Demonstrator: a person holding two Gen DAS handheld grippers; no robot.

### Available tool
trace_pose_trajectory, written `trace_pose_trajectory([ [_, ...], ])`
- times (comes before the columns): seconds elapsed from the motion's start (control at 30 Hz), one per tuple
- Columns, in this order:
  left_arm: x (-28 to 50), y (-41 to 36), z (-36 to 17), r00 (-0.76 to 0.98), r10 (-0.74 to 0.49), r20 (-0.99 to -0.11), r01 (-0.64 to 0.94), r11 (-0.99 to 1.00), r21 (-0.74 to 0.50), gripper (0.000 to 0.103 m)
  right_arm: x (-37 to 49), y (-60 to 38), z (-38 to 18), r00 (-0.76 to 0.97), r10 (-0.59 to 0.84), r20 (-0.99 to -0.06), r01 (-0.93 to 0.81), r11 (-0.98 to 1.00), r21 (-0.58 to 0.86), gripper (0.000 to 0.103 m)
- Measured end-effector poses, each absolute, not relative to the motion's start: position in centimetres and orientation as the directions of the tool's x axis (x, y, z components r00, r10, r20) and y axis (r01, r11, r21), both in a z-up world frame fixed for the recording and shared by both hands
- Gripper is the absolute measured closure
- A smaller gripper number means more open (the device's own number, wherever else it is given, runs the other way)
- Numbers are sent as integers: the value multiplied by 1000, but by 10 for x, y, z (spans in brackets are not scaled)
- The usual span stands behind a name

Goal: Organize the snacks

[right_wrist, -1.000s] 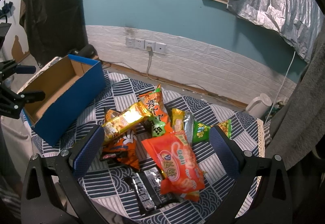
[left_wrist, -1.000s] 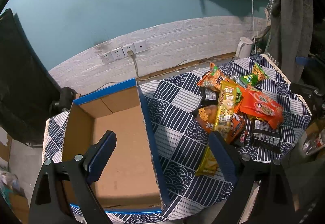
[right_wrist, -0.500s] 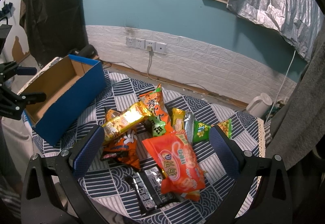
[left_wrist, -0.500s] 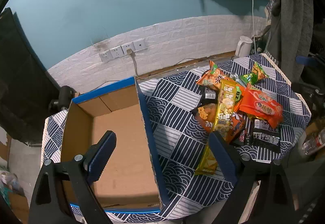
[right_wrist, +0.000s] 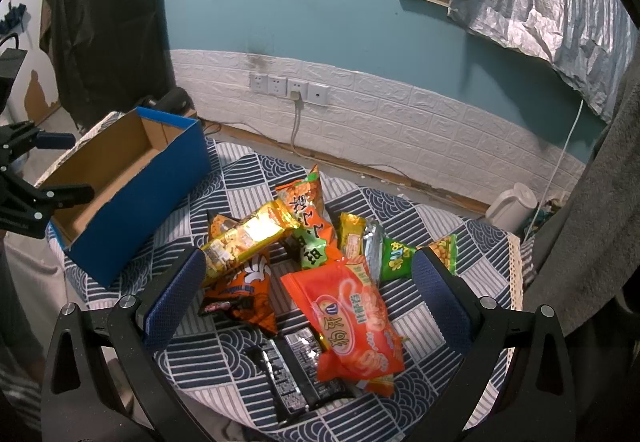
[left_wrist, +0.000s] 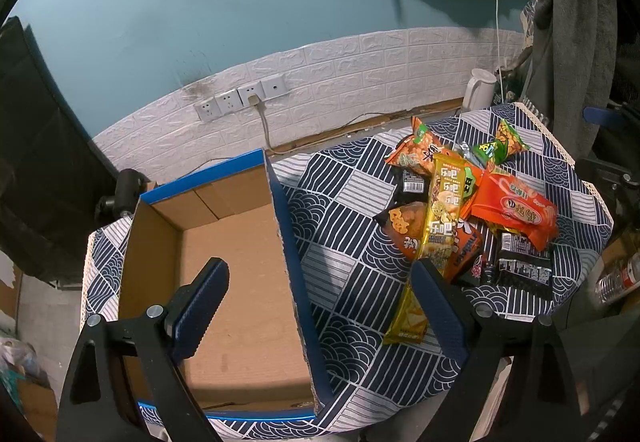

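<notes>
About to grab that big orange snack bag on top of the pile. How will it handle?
The big orange snack bag looks puffy and glossy, so probably light, and slippery. It overlaps the black packets, so dragging it may shift them. Both tongs are open.

My right gripper (right_wrist: 306, 288) spread wide above the snack pile (right_wrist: 304, 266), large orange packet (right_wrist: 348, 318) between my fingers, long yellow packet (right_wrist: 246, 236) beside the left pad, empty blue cardboard box (right_wrist: 132, 181) far left, patterned tablecloth (right_wrist: 424, 226) beneath, my left gripper (right_wrist: 60, 169) at the box's edge.
</notes>
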State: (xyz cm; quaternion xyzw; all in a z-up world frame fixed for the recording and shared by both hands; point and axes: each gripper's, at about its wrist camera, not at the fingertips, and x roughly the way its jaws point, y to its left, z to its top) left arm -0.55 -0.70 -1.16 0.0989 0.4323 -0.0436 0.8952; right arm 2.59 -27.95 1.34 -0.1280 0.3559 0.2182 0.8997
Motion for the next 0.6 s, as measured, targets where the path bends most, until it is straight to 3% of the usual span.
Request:
trace_pose_trajectory([
  [0.6, -4, -8, -14, 614, 10, -789, 174, 973, 148, 9, 24, -278, 12, 649, 302, -698, -488, 870, -78, 2],
])
